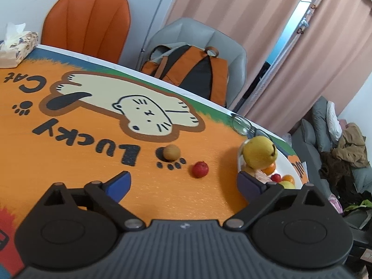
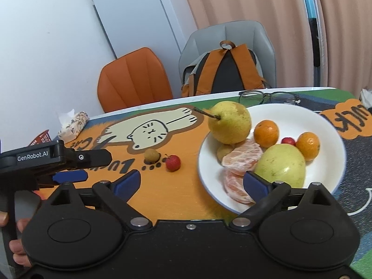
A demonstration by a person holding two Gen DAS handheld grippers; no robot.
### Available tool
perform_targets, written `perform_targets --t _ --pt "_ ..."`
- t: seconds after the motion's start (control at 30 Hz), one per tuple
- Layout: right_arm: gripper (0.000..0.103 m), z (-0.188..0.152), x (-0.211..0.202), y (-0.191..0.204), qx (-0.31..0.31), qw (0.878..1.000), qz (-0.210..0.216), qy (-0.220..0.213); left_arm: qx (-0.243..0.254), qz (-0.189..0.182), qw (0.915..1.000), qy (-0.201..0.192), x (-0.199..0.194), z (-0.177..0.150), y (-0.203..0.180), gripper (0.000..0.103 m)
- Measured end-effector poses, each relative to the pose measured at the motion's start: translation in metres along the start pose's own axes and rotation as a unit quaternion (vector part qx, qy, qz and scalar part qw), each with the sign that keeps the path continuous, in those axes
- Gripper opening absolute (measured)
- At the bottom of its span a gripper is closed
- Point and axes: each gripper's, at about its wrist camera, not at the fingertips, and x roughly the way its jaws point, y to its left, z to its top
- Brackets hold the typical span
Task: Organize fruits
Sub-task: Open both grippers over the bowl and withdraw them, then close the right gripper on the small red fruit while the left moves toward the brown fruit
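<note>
While both my hand-held grippers hang over the surface (image 2: 176, 193), neither has hold of anything. My left hand-held gripper (image 1: 183, 181) has its jaws spread wide, blue pads apart w/ only bare orange mat between them. My right hand-held gripper (image 2: 191, 183) is spread just as wide; nothing pinched, though its right pad sits in front of the plate's near edge in the right wrist view.

Fruit on the white plate (image 2: 325, 125), right side of the mat: a big yellow pear (image 2: 230, 123) at the plate's far-left rim, stem pointing left; two small oranges (image 2: 266, 133) w/ a tiny red fruit (image 2: 288, 141) between them; a large green-yellow fruit (image 2: 281, 165) toward the near side; peeled orange segments (image 2: 241, 154) in the middle & another piece nearer me. A small tan fruit is tucked under the pear, mostly hidden.

Two pieces are off the plate, on the mat to its left: a small red fruit (image 2: 172, 162) w/ a stem, & just beside it, further left, a round tan fruit (image 2: 151, 155) sitting on the printed paw mark. Both lie ahead of my left gripper in its own view, apart from the pads.

Eyeglasses (image 2: 269, 97) lie beyond the plate near the far edge. Tissue box (image 2: 73, 123) at the far-left corner. Behind: an orange chair (image 2: 133, 79) & a grey chair (image 2: 234, 34) w/ a backpack (image 2: 225, 69) on it.
</note>
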Motion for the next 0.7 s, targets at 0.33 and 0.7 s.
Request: perform_targets --t 0.33,0.7 --pt "0.089 0.001 0.014 0.021 -0.02 1.0 0.005 0.004 -0.015 0.022 0.9996 -0.012 -0.009 0.006 0.024 0.097" --pt "0.076 0.003 0.035 0.041 -0.039 0.999 0.02 0.021 -0.015 0.028 0.9993 -0.02 -0.007 0.011 0.037 0.097"
